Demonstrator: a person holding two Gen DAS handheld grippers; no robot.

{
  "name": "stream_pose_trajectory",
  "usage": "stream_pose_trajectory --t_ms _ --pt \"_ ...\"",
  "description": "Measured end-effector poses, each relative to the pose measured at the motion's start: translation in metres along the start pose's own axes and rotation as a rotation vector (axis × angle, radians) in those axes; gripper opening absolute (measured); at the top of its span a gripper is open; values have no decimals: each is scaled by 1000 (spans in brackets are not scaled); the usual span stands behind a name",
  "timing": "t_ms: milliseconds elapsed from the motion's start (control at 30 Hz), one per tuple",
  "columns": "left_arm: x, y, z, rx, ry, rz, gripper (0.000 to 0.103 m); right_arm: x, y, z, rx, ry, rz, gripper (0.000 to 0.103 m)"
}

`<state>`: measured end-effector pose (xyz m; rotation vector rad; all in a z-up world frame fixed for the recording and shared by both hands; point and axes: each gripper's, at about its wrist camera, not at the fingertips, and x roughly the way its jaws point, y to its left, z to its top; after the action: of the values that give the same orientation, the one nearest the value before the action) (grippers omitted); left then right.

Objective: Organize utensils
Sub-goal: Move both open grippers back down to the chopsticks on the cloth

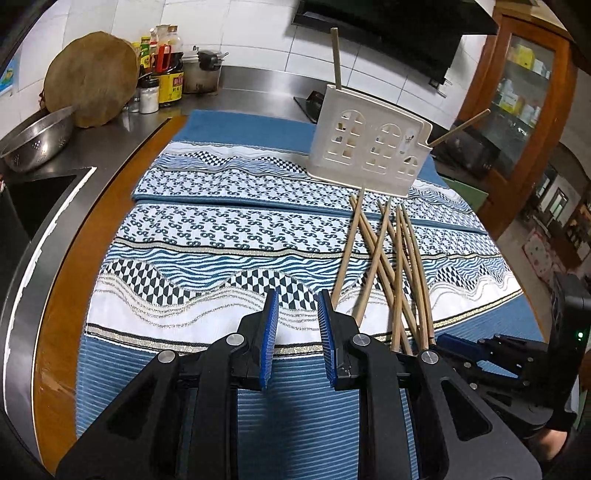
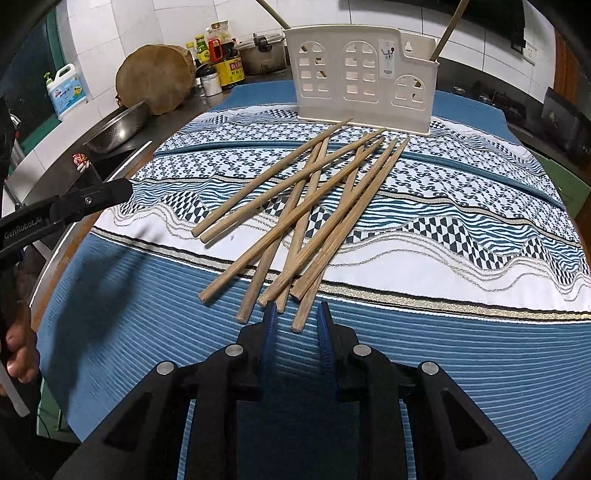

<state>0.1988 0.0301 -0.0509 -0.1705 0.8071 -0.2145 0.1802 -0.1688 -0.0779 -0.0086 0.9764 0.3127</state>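
Observation:
Several wooden chopsticks point(image 2: 306, 218) lie crossed in a loose pile on the patterned cloth, also in the left wrist view point(image 1: 391, 258). Behind them stands a cream house-shaped utensil holder point(image 2: 362, 77) point(image 1: 369, 144) with two chopsticks upright in it, one at each end point(image 1: 336, 59) point(image 2: 448, 31). My right gripper point(image 2: 297, 308) is open and empty, its tips just short of the pile's near ends. My left gripper point(image 1: 298, 295) is open and empty, to the left of the pile. The left gripper's arm point(image 2: 66, 206) shows at the right wrist view's left edge; the right gripper point(image 1: 491, 350) shows at lower right of the left wrist view.
A blue and white cloth point(image 1: 221, 229) covers a round wooden table point(image 1: 62, 295). On the steel counter behind are a metal colander point(image 1: 37, 140), a round wooden chopping block point(image 1: 92, 77), sauce bottles point(image 1: 166, 66), a pot point(image 1: 201, 74) and a sink point(image 1: 37, 199).

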Motion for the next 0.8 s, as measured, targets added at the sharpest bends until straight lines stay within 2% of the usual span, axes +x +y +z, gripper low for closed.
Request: stream_pose_trajectory --t_ms 333,567,800 --pt "8 4 -3 -24 23 -24 22 5 -4 8 20 -17 -16 22" --pt "19 -8 -8 1 56 -62 22 -1 -22 6 67 -31 -26 10" --pt "31 -25 -9 57 86 -98 22 -2 -36 3 101 -32 -29 9"
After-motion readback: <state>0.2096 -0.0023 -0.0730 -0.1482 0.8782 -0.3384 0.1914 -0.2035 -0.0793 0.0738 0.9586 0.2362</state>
